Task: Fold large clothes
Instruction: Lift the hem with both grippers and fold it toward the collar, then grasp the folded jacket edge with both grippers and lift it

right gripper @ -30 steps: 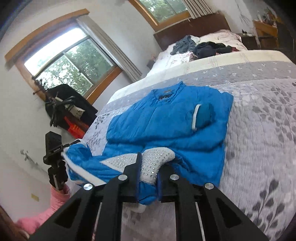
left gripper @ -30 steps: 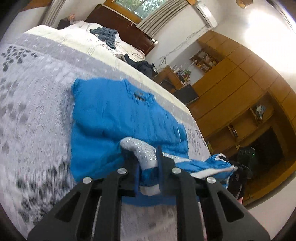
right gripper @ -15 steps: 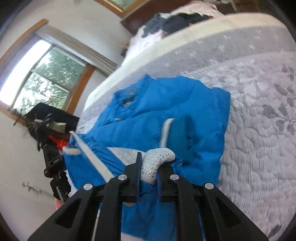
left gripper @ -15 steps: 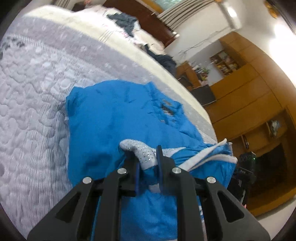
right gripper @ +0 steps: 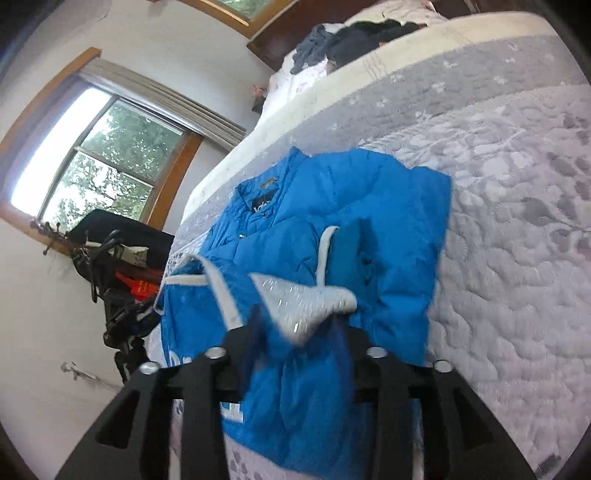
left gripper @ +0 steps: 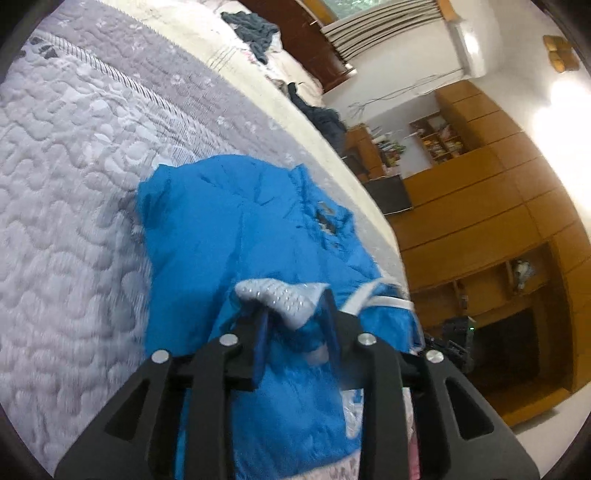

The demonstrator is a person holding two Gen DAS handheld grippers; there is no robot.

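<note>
jacket (left gripper: 236, 236): sleeves folded in, hem lifted toward 12 o'clock collar
left gripper (left gripper: 295, 321): gripped hem
right gripper (right gripper: 299, 325): gripped hem
left: bottom-up fold unfinished

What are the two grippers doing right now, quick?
Left gripper: closed on the hem of the puffy blue quilted jacket.
Right gripper: closed on the same jacket's hem.

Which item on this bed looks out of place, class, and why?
Loose dark clothes lie heaped, unfolded, near the pillows at the head of the bed. The blue jacket is simply mid-fold, its hem lifted in both tongs.
</note>
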